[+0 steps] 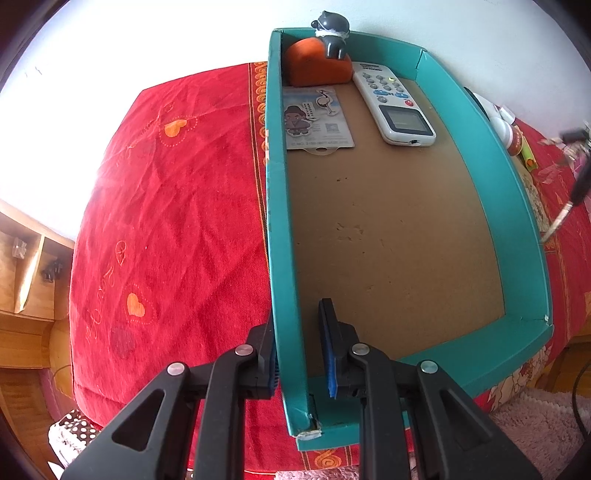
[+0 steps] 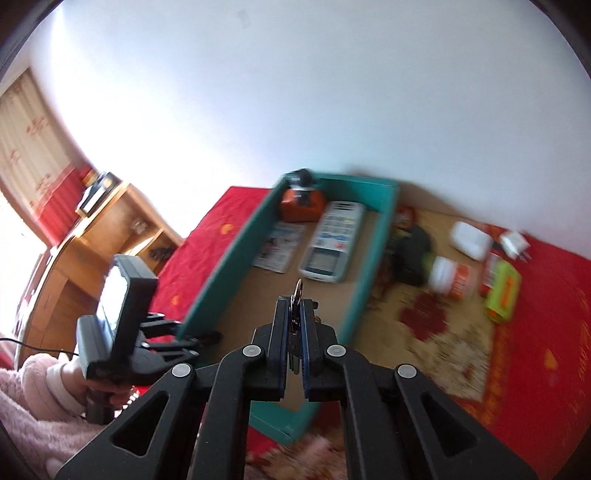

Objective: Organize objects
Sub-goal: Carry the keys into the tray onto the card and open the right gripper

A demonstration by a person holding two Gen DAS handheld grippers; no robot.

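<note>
Bed: a red cover (image 1: 166,206) with orange hearts spreads under everything; a beige patterned cloth (image 2: 436,332) lies on it to the right of the box.
Box: a shallow teal box (image 1: 491,173) with a brown cardboard floor sits on the bed, its far end near the white wall.
Remote: a white remote control (image 1: 393,103) lies inside the box at the far right, display end toward the camera.
Orange holder: an orange block (image 1: 317,66) stands in the far left corner of the box, with a small grey figure (image 1: 332,31) sitting on top of it.
Card: a printed card (image 1: 317,118) with a cartoon figure lies flat just in front of the orange block, against the left wall.
Loose things: a white-capped bottle (image 2: 452,277), a green packet (image 2: 504,291), a white case (image 2: 471,240), a white plug (image 2: 515,243) and a black item (image 2: 412,258) lie outside the box on the right; all blurred.
Left tool (image 1: 297,350): its fingers straddle the near left wall of the box, one outside and one inside; the outer one lies against the wall, the inner one stands off it, so it is released.
Right tool (image 2: 295,332): clenched on a bunch of keys (image 2: 295,299), held above the near end of the box.
</note>
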